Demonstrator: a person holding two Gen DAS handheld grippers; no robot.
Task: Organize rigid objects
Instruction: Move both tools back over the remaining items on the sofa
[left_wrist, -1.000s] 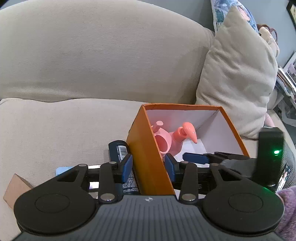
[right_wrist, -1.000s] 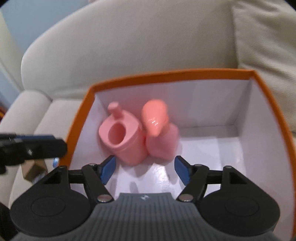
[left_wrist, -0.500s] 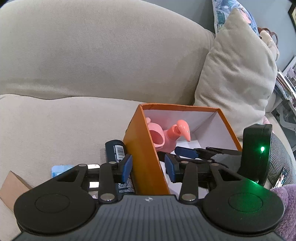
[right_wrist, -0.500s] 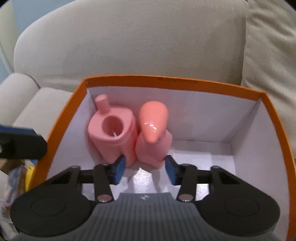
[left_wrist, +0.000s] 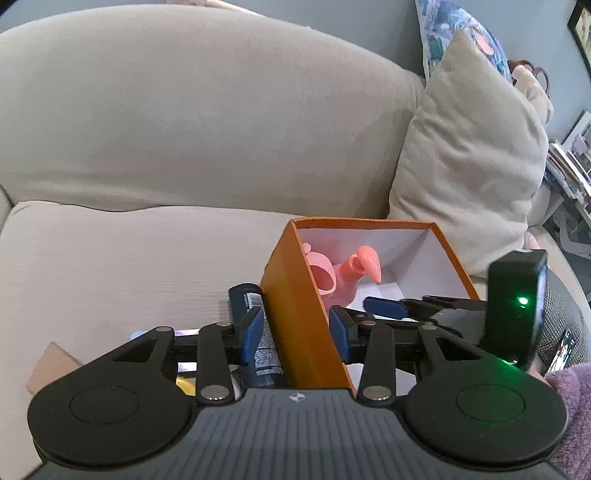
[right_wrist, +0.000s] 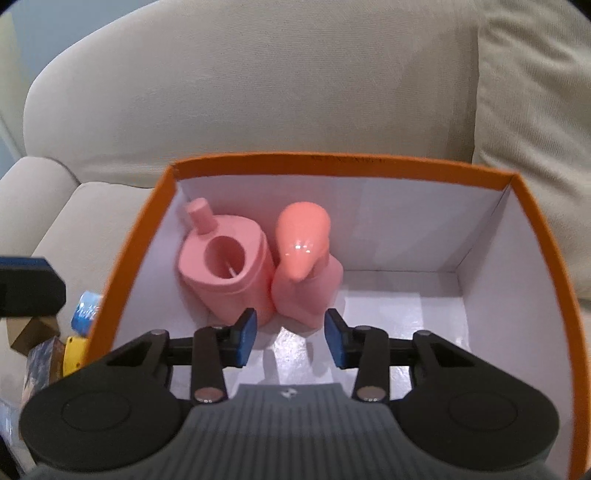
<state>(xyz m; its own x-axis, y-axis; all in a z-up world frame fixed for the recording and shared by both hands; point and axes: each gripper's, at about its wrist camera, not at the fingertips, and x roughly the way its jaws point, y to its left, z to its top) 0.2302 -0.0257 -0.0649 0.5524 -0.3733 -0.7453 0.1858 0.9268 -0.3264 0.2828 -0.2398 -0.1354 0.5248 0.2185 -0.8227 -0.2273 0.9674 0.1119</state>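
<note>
The left gripper (left_wrist: 295, 334) straddles the near wall of the orange box (left_wrist: 301, 314), one pad outside and one inside; whether they press the cardboard I cannot tell, though it looks meant to steady the box on the sofa (left_wrist: 129, 266). Inside, the right gripper (right_wrist: 290, 336) is empty, its jaws closing on nothing, just short of the pink pump bottle (right_wrist: 306, 269). Beside that, touching it, stands a pink holder (right_wrist: 229, 273), both tucked into the far corner.
</note>
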